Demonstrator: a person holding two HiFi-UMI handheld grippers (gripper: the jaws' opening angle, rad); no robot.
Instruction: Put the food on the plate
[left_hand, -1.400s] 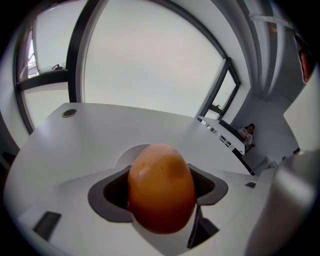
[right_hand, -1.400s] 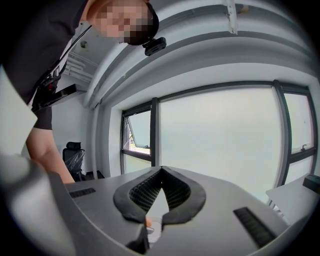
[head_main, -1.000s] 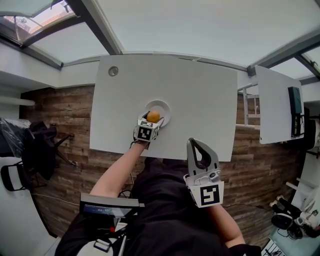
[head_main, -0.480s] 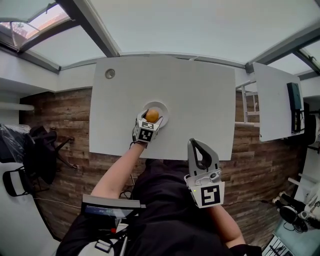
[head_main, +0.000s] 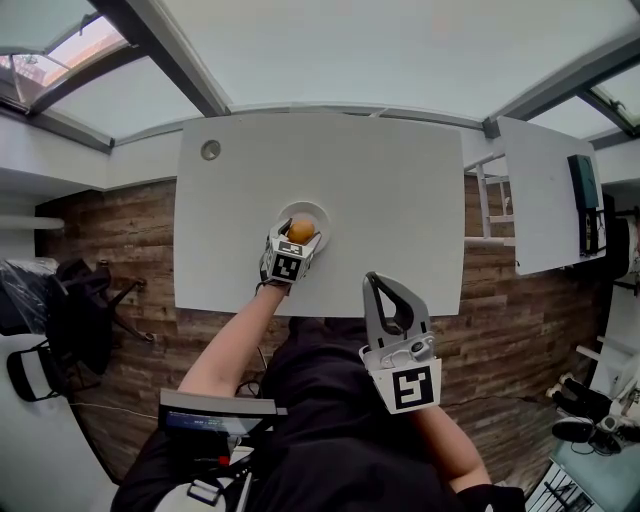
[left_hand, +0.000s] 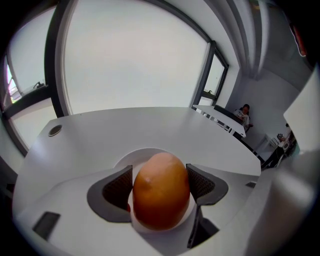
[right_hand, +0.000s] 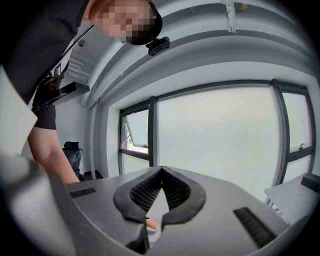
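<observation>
Head view, left gripper (head_main: 299, 240): stretched out over the white table (head_main: 390, 190), its jaws clasping the orange food (head_main: 301, 230) from both sides.
Head view, plate (head_main: 319, 216): white, lying right under this gripper's tips and just past them, with the food above it.
Head view, right gripper (head_main: 378, 281): held close to the person's body, off the table's near edge and well apart from the plate.
Left gripper view, jaws: pinching the food, one dark pad against each flank.
Left gripper view, plate: its rim curves just beyond the jaws, behind the food; I can't tell whether the food touches it.
Left gripper view, round grommet (left_hand: 55, 130): far ahead and to the gripper's left.
Right gripper view, jaws: tips pressed together with nothing between them, aimed at the windows (right_hand: 220, 135).
</observation>
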